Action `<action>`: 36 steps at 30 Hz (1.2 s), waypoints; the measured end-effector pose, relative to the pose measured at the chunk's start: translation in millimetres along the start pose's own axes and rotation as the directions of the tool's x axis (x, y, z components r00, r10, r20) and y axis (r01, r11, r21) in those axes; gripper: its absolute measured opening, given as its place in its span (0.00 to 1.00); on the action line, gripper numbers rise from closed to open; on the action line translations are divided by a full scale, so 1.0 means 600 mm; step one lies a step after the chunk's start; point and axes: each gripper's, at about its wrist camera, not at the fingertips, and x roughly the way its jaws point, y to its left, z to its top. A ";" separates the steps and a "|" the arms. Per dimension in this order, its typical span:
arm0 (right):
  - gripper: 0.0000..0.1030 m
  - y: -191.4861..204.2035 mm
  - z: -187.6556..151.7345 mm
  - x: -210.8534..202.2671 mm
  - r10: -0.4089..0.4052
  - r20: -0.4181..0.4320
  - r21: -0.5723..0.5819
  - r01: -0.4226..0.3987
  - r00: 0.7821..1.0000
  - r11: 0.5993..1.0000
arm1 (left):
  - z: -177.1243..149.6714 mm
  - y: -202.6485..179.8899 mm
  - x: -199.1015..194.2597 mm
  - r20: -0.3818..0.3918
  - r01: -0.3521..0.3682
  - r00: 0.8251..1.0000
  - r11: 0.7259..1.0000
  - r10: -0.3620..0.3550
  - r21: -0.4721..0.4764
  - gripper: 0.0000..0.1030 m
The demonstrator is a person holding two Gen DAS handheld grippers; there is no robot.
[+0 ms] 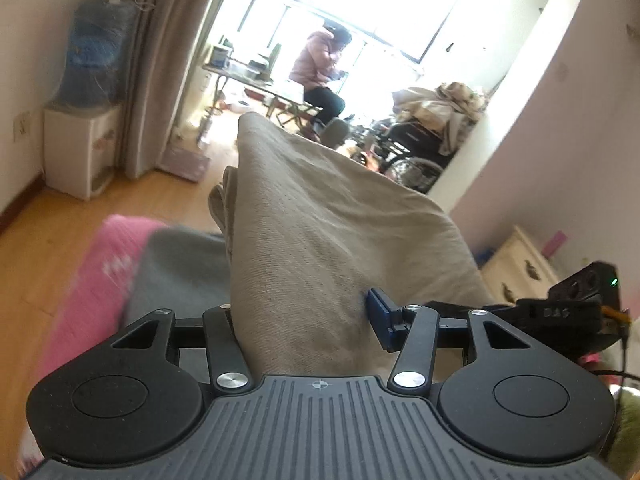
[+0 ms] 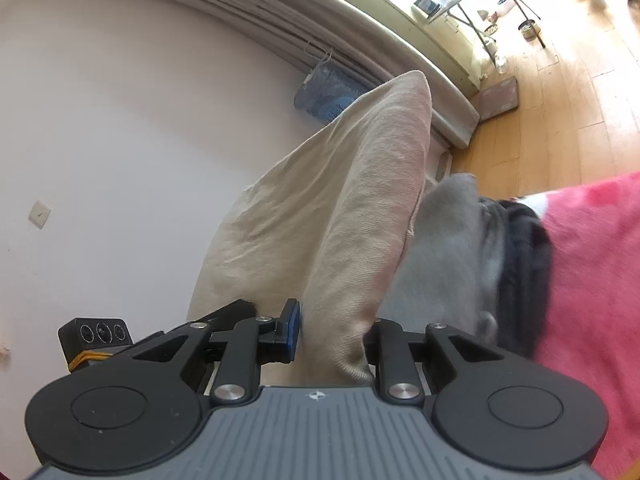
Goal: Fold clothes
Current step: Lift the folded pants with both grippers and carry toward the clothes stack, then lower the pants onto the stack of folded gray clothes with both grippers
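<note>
Wooden floor (image 1: 60,216), pink blanket (image 2: 592,248), bunched beige twill garment (image 1: 312,240)

Counted one beige cloth (image 1: 320,232), one grey garment (image 2: 444,256), one black garment (image 2: 524,264) and one pink blanket (image 2: 592,264). Two grippers, one left (image 1: 304,320) and one right (image 2: 334,332). One person (image 1: 320,76) sat at one folding table (image 1: 248,76). One water dispenser (image 1: 80,152) stood by one curtain (image 1: 160,72); one wheelchair (image 1: 416,148), one white cabinet (image 1: 516,268).

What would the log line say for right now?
left gripper: shut on beige cloth | right gripper: shut on beige cloth | cloth: lifted
</note>
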 end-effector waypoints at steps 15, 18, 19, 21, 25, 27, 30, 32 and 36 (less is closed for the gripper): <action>0.21 -0.030 0.024 0.146 -0.127 -0.094 -0.031 0.124 0.987 0.992 | -0.021 0.132 0.084 -0.073 -0.011 0.997 0.991 0.001 -0.130 0.51; 0.19 -0.039 0.025 0.142 -0.115 -0.097 -0.009 0.115 0.989 0.993 | -0.023 0.140 0.082 -0.055 0.018 0.998 0.987 -0.027 -0.161 0.50; 0.19 -0.039 0.027 0.139 -0.109 -0.098 -0.008 0.109 0.989 0.994 | -0.021 0.141 0.077 -0.045 0.037 0.998 0.985 -0.045 -0.167 0.50; 0.19 -0.031 0.032 0.131 -0.102 -0.105 -0.024 0.100 0.989 0.995 | -0.017 0.143 0.070 -0.027 0.074 0.996 0.981 -0.080 -0.177 0.50; 0.19 -0.028 0.036 0.118 -0.098 -0.121 -0.046 0.093 0.988 0.995 | -0.029 0.146 0.090 -0.058 0.058 0.996 0.984 -0.068 -0.169 0.58; 0.19 -0.056 0.027 0.124 -0.106 -0.123 0.006 0.108 0.987 0.994 | -0.037 0.148 0.106 -0.085 0.021 0.996 0.986 -0.035 -0.164 0.67; 0.21 -0.101 0.001 0.112 -0.060 -0.108 0.145 0.075 0.992 0.987 | -0.034 0.148 0.100 -0.073 0.006 0.997 0.983 -0.019 -0.185 0.70; 0.23 -0.120 -0.011 0.100 -0.009 -0.083 0.224 0.028 0.996 0.974 | -0.024 0.149 0.078 -0.042 -0.012 0.999 0.981 0.004 -0.193 0.71; 0.28 -0.122 -0.010 0.059 -0.018 -0.044 0.229 0.027 0.999 0.973 | 0.000 0.158 0.013 0.050 -0.026 0.998 0.975 0.038 -0.221 0.72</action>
